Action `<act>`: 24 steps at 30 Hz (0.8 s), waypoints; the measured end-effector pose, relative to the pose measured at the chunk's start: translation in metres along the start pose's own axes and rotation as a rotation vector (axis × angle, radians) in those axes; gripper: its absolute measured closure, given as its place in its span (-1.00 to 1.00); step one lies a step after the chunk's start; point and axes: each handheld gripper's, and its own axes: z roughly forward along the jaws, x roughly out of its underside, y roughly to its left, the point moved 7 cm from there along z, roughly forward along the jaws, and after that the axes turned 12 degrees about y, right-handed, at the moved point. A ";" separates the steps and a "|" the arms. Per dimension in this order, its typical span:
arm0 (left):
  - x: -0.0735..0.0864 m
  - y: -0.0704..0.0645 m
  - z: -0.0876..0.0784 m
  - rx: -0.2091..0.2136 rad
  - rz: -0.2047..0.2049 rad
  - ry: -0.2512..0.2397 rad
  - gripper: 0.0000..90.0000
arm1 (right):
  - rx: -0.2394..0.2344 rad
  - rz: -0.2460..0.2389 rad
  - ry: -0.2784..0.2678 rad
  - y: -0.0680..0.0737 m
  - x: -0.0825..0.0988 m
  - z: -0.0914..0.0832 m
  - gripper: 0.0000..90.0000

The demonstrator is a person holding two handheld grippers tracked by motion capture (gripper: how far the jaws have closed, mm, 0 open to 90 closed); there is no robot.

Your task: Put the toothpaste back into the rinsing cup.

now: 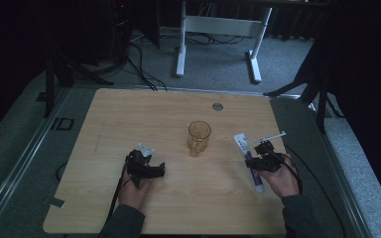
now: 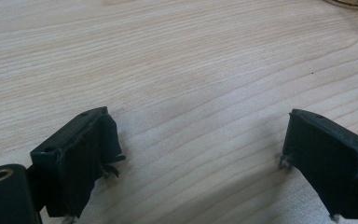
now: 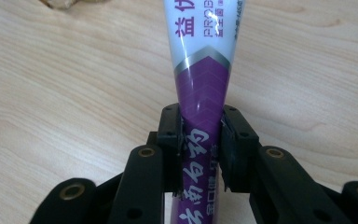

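Right gripper [image 3: 200, 154] clamped on the purple-and-white toothpaste tube [image 3: 204, 79], which lies on the wooden table [image 1: 129, 114] right of the amber glass [image 1: 199, 137]; left gripper [image 2: 200, 149] wide open, empty

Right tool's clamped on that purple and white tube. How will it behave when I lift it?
The tube looks soft: the right tool pinches its purple part narrow, so it will likely flex and droop at the free white end. Its glossy skin may slip through the pads. It is probably light for its length; being flattened, it is unlikely to roll far if dropped on the table.
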 end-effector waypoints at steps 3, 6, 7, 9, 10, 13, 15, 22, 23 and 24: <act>0.000 0.000 0.000 0.000 0.000 0.000 -0.83 | 0.004 0.005 -0.023 0.000 -0.002 -0.002 0.62; 0.000 0.000 0.000 0.000 0.000 0.000 -0.83 | 0.008 0.017 -0.050 -0.001 -0.004 -0.004 0.62; 0.000 0.000 0.000 0.000 0.000 0.000 -0.83 | 0.008 0.020 -0.061 -0.002 -0.005 -0.006 0.62; 0.000 0.000 0.000 0.000 0.000 0.000 -0.83 | 0.007 0.026 -0.071 -0.002 -0.006 -0.007 0.62; 0.000 0.000 0.000 0.000 0.000 0.000 -0.83 | 0.009 0.029 -0.081 -0.002 -0.006 -0.008 0.62; 0.000 0.000 0.000 0.000 0.000 0.000 -0.83 | 0.013 0.037 -0.098 -0.003 -0.008 -0.012 0.62; 0.000 -0.001 0.000 0.002 0.000 -0.001 -0.83 | 0.015 0.040 -0.110 -0.003 -0.009 -0.013 0.62; 0.000 -0.002 0.000 0.003 0.001 0.000 -0.83 | 0.025 0.042 -0.158 -0.003 -0.013 -0.019 0.62; 0.000 -0.002 0.000 0.003 -0.001 0.000 -0.83 | 0.028 0.040 -0.163 -0.002 -0.014 -0.019 0.62; 0.000 -0.002 0.000 0.003 0.001 0.000 -0.83 | 0.031 0.041 -0.170 -0.002 -0.015 -0.019 0.62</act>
